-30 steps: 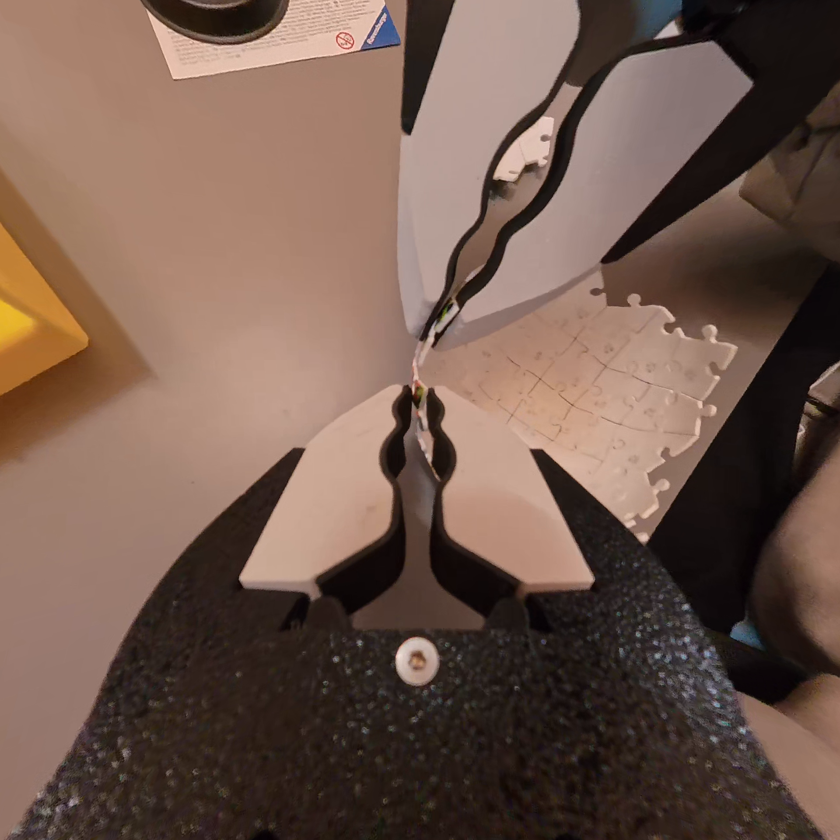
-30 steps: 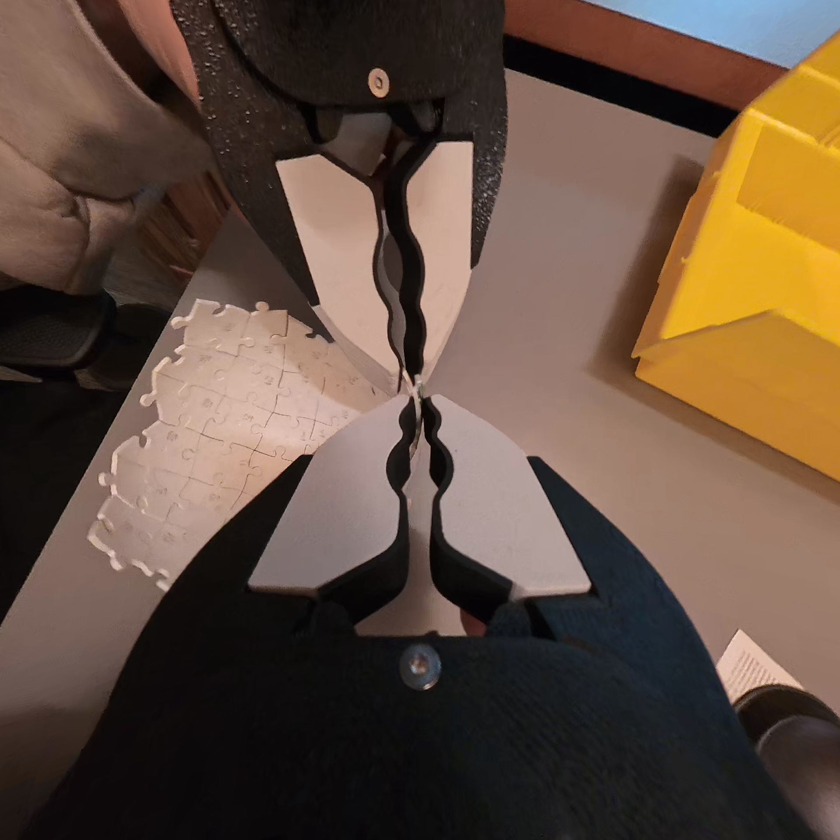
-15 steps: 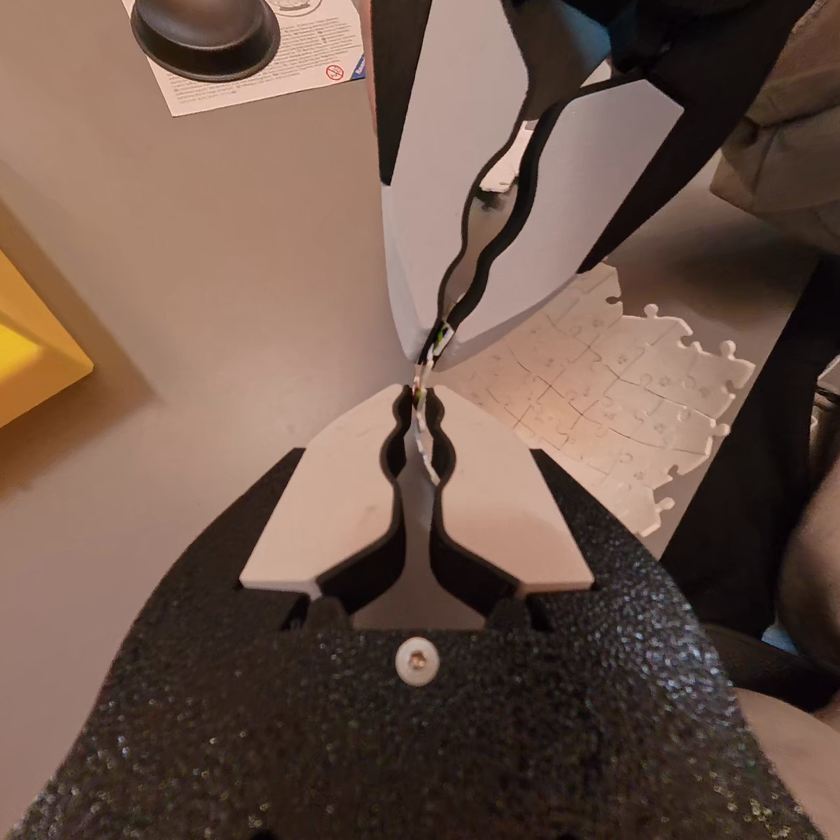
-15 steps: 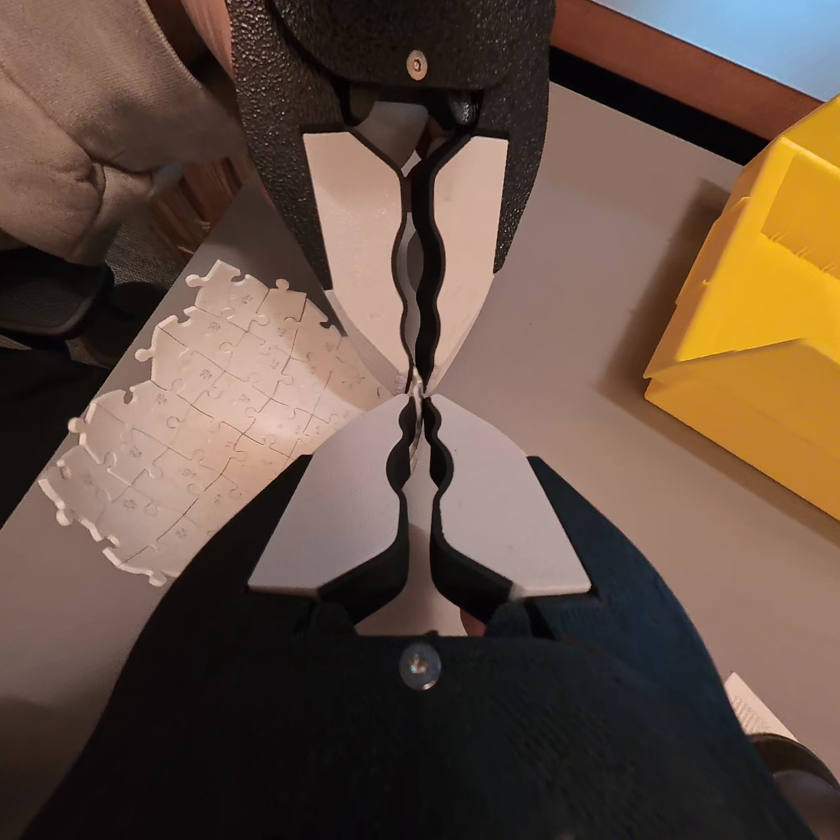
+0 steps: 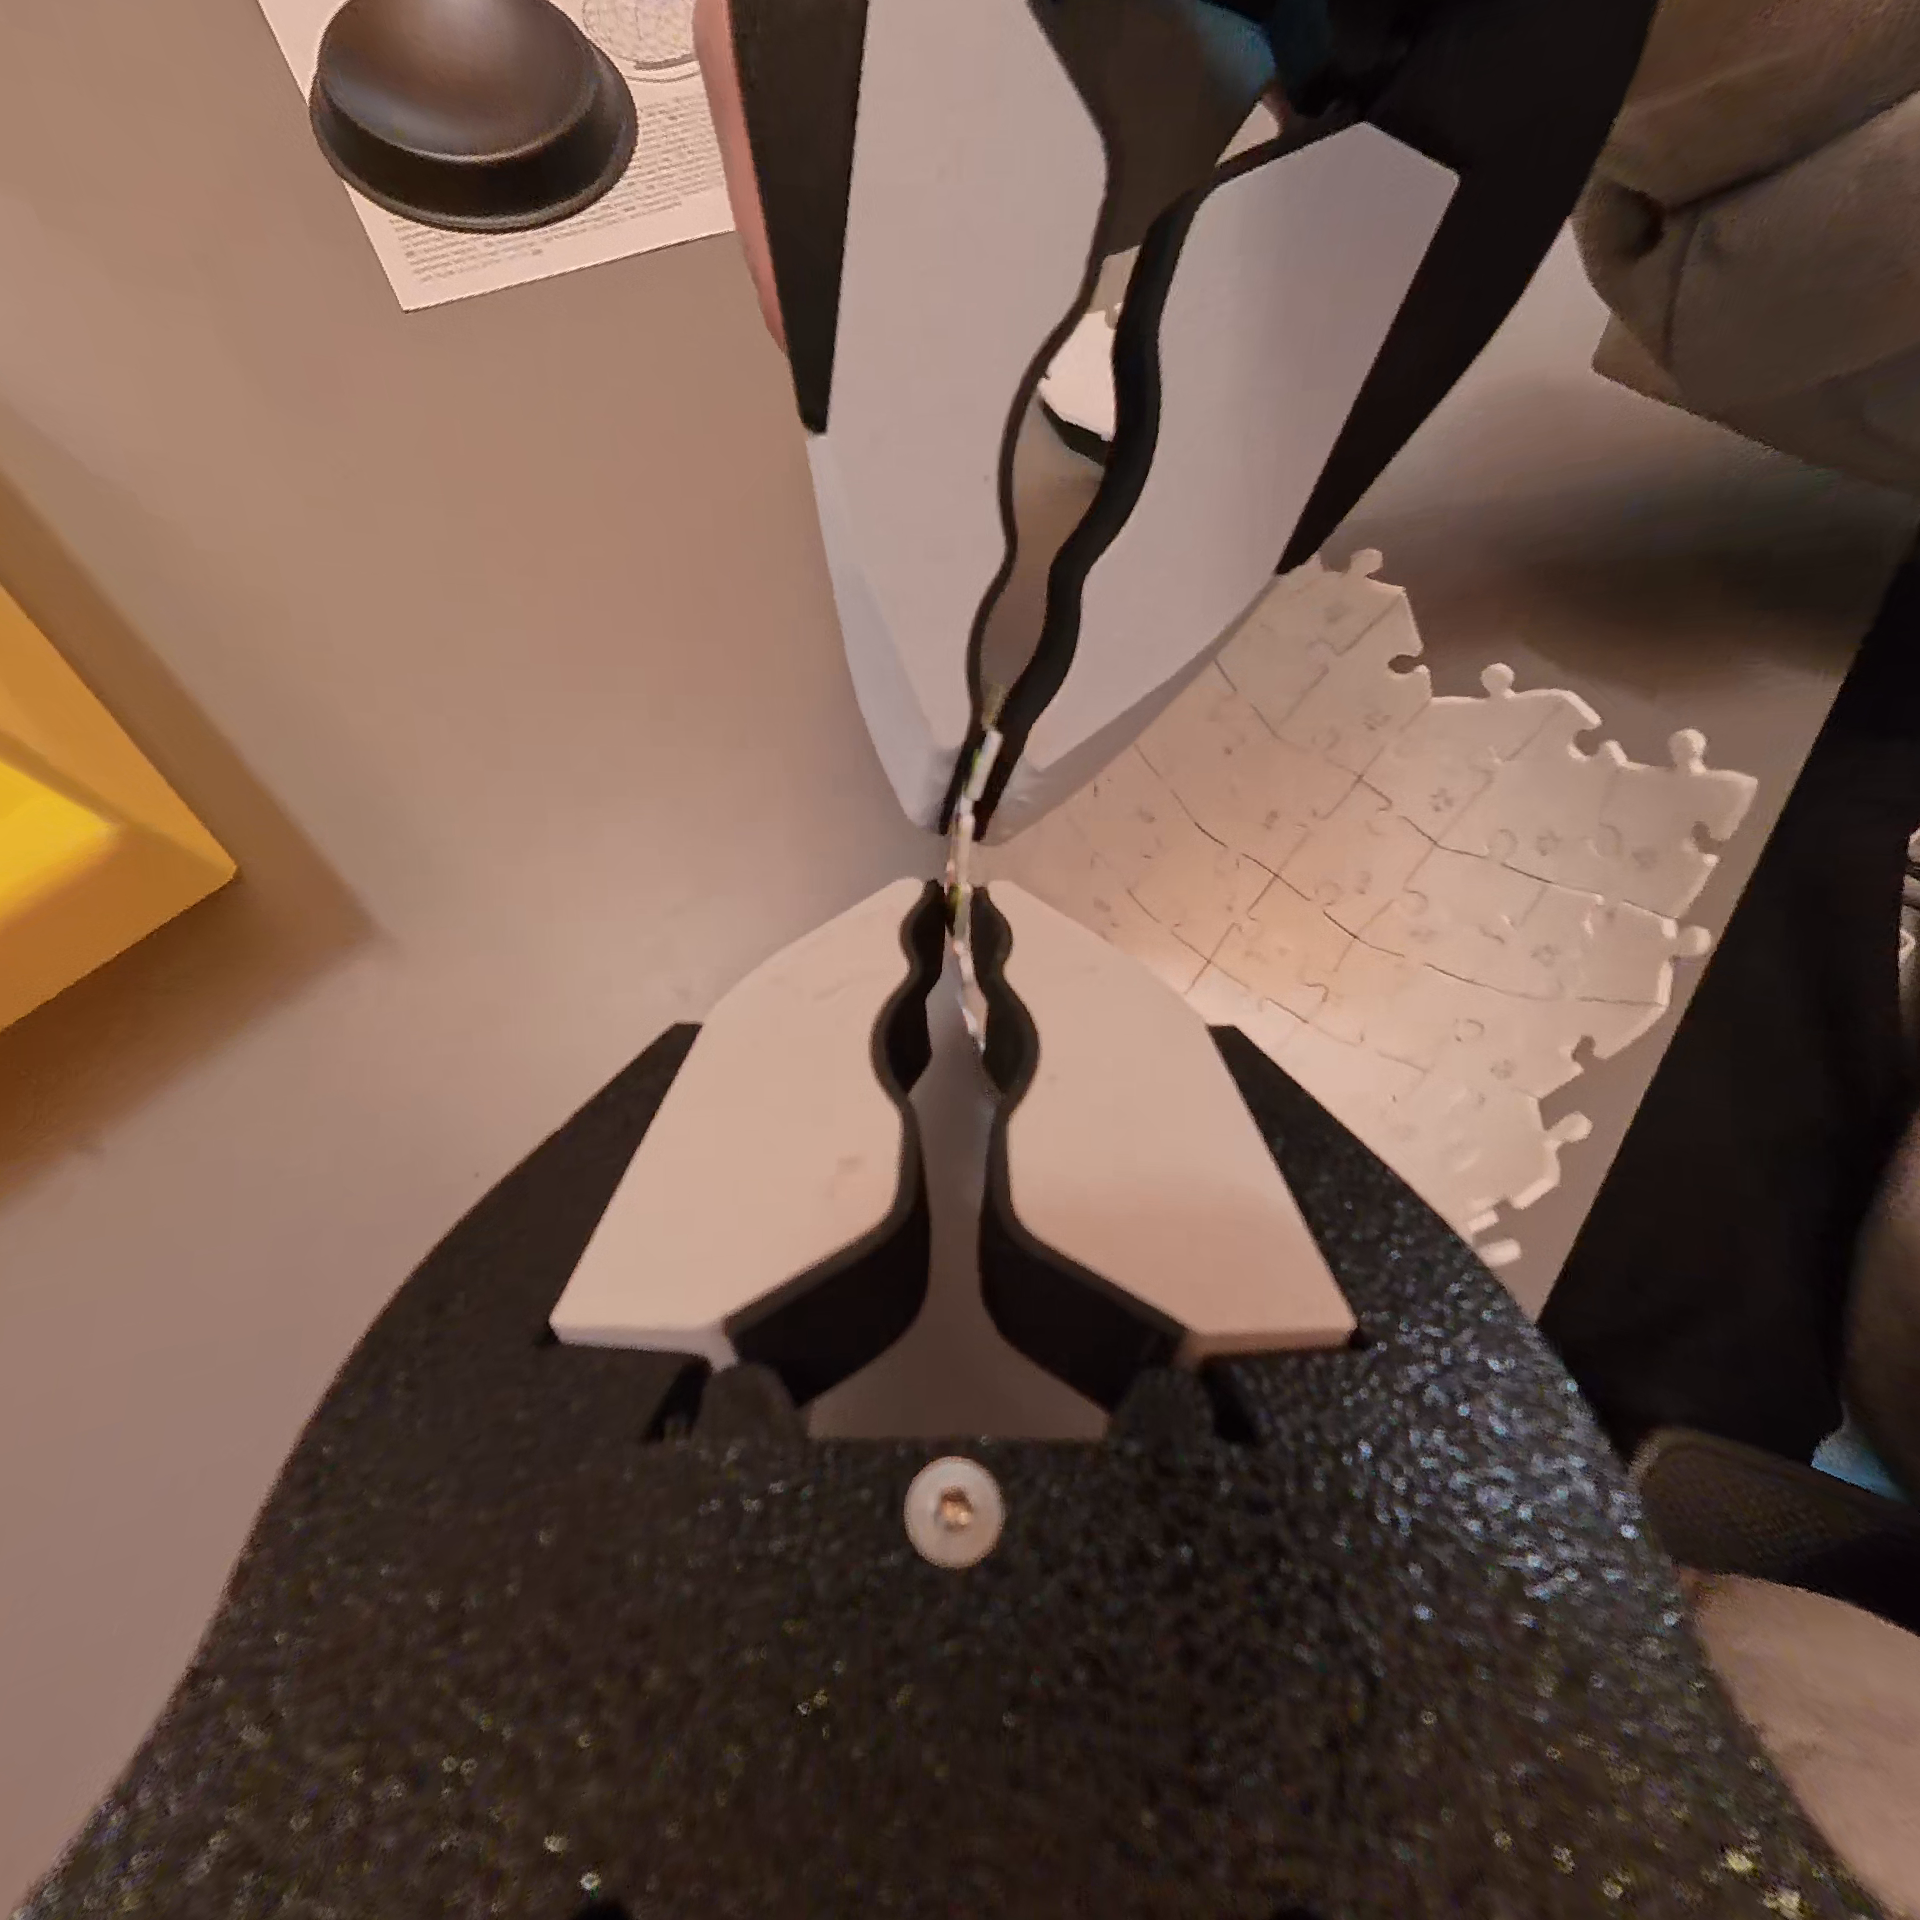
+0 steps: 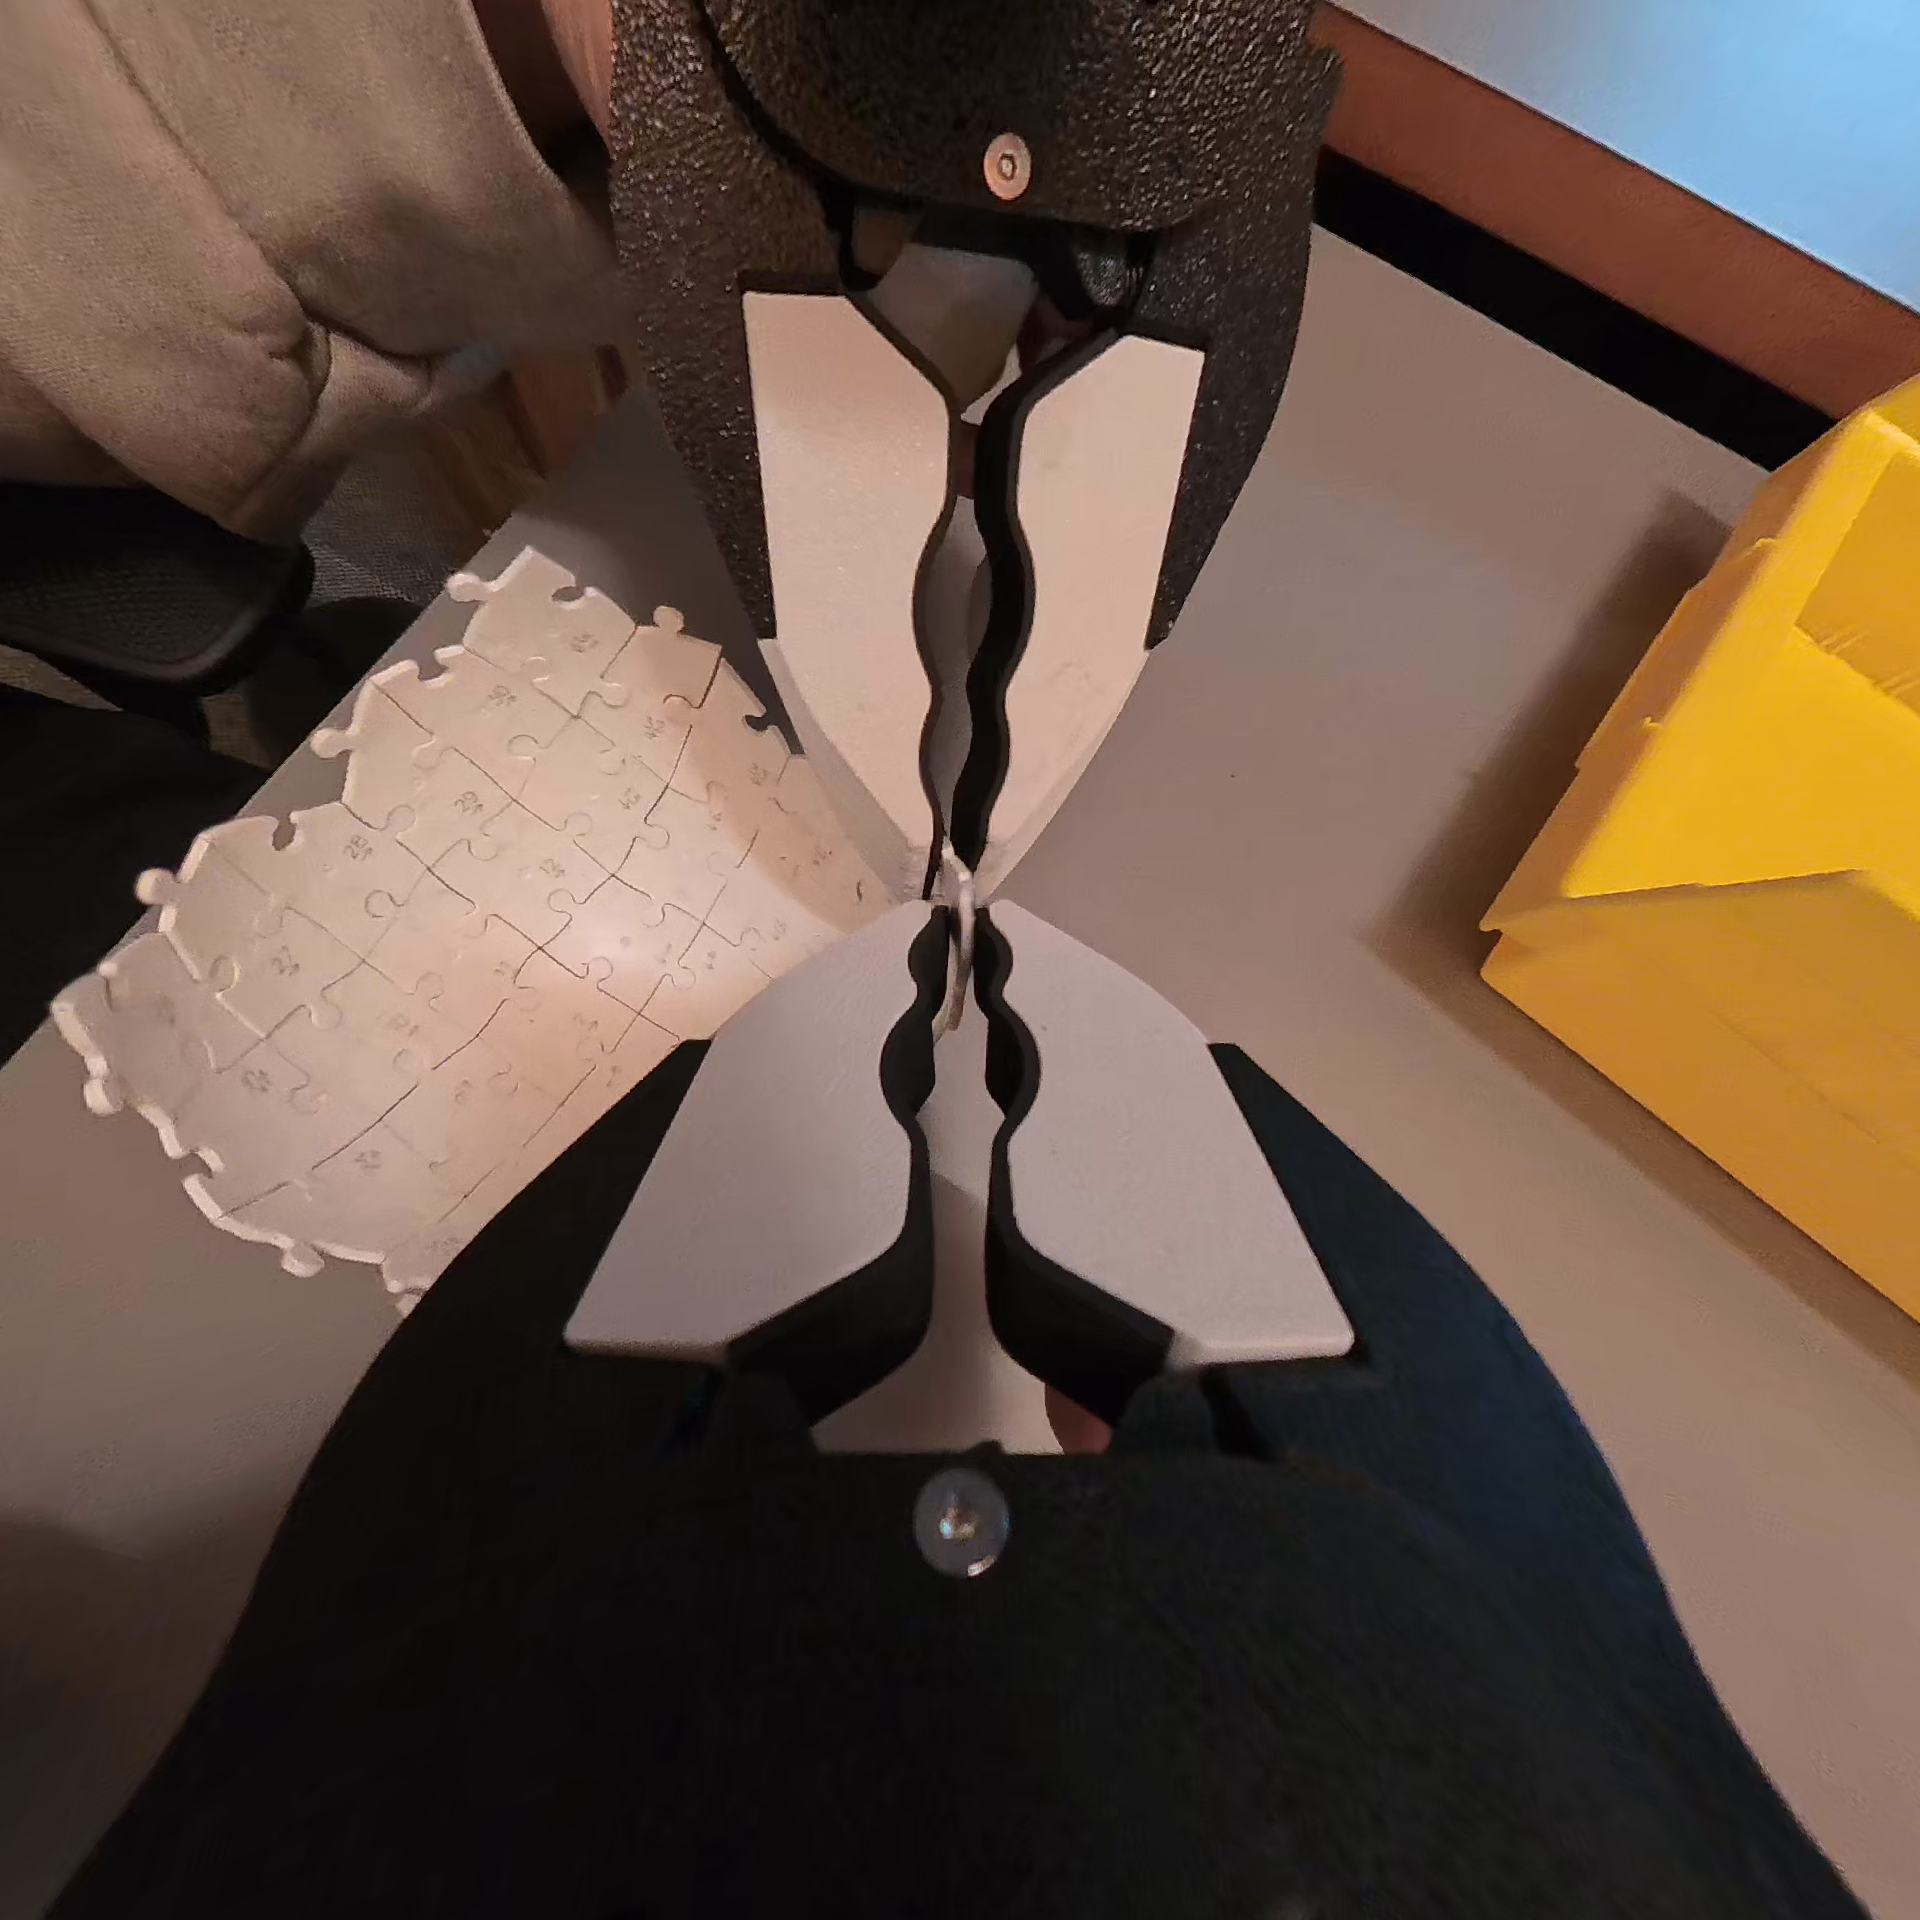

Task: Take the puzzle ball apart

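A small strip of joined puzzle pieces [image 5: 966, 847] is held edge-on in the air between both grippers, tip to tip. My left gripper [image 5: 961, 896] is shut on its near end. My right gripper [image 6: 961, 925] is shut on the other end; it also shows in the left wrist view [image 5: 975, 800], coming in from the top. The left gripper shows in the right wrist view [image 6: 951, 864] from above. A curved white section of joined ball pieces [image 5: 1403, 883] lies blank side up on the grey table, below and beside the grippers; it also shows in the right wrist view [image 6: 447, 935].
A black round stand [image 5: 468, 114] sits on a printed leaflet [image 5: 582, 244] at the far side of the table. A yellow bin [image 6: 1714, 831] stands on the table; its corner shows in the left wrist view [image 5: 73, 790]. A person's beige sleeve [image 6: 260, 239] is behind the left gripper. The table edge [image 6: 62, 1029] runs by the white section. Left and right tips are no more than a few centimetres apart.
Both grippers stay shut tip to tip on the pieces. The pair has shifted over the table: the stand and the white section show more fully in view.
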A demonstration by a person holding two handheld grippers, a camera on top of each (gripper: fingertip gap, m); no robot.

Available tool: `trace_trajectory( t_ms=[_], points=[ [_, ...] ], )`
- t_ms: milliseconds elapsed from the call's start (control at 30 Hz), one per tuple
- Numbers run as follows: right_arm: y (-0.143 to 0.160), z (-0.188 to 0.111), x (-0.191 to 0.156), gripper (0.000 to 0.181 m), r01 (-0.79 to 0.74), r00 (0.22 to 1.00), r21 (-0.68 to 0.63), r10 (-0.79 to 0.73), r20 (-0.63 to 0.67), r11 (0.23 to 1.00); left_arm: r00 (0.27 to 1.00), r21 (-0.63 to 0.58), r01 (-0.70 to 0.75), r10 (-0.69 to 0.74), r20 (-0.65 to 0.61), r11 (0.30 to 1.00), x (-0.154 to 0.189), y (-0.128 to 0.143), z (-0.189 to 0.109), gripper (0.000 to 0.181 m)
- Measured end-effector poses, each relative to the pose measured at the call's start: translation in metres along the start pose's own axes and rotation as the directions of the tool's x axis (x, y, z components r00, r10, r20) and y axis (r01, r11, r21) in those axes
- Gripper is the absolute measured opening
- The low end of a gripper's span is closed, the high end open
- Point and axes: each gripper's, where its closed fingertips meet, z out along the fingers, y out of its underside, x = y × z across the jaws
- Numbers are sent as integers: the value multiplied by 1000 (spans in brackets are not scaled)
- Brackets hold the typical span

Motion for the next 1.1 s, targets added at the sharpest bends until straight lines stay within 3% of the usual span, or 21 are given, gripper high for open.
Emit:
trace_trajectory(
  t_ms=[267, 867, 1100],
  points=[
    [-1, 2, 1, 3, 26, 999, 24, -27, 31, 999, 1000, -6, 14, -14, 4, 1000, -2, 2, 0, 3],
    [-5, -13, 2, 3, -128, 992, 179, 123, 40, 975, 999, -11, 38, -38, -7, 999, -2, 5, -1, 5],
    [4, -9, 6, 3, -144, 990, 105, 144, 6, 984, 999, -16, 39, -40, -18, 999, 0, 6, 1, 14]
  ],
)
